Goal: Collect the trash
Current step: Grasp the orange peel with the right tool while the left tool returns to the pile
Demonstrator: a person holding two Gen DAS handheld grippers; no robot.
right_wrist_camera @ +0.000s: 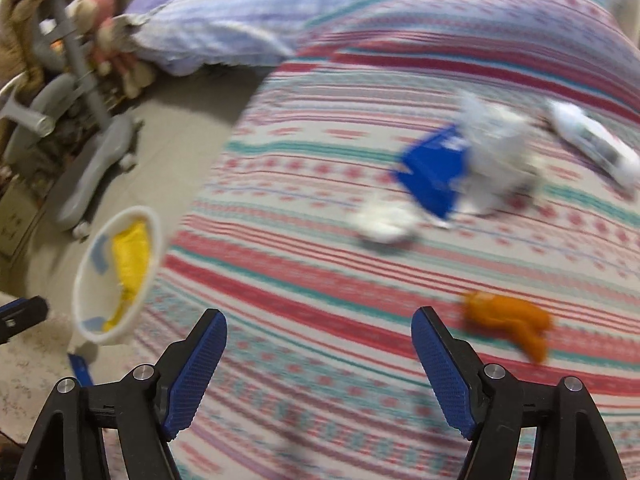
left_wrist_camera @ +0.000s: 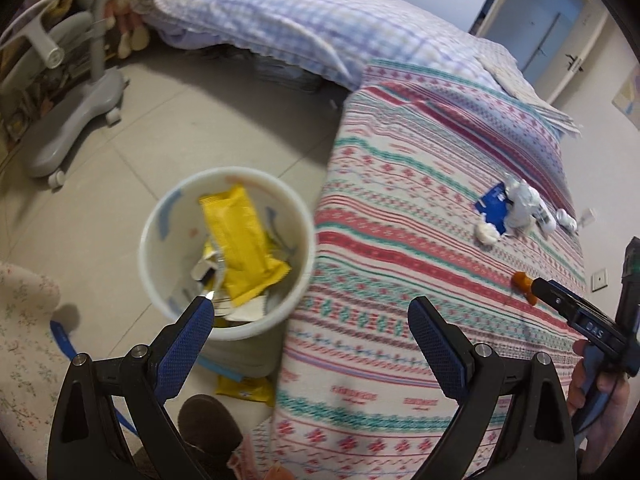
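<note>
A white trash bucket [left_wrist_camera: 160,236] stands on the floor beside the bed and holds a yellow wrapper [left_wrist_camera: 240,244] and other scraps. My left gripper [left_wrist_camera: 310,312] is open and empty, just above the bucket's near rim. On the striped bedspread [right_wrist_camera: 320,264] lie an orange scrap [right_wrist_camera: 508,324], a blue packet [right_wrist_camera: 432,172], a white crumpled tissue [right_wrist_camera: 384,220], crumpled clear plastic [right_wrist_camera: 500,148] and a white tube [right_wrist_camera: 592,140]. My right gripper [right_wrist_camera: 318,332] is open and empty over the bed, left of the orange scrap. It shows in the left wrist view [left_wrist_camera: 560,296] next to the orange scrap [left_wrist_camera: 522,280].
A grey wheeled chair base [left_wrist_camera: 72,120] stands on the tiled floor at left. A checked duvet [left_wrist_camera: 280,24] hangs over the bed's far end. A yellow packet [left_wrist_camera: 244,388] lies on the floor by the bucket. A floral cloth [left_wrist_camera: 24,340] is at lower left.
</note>
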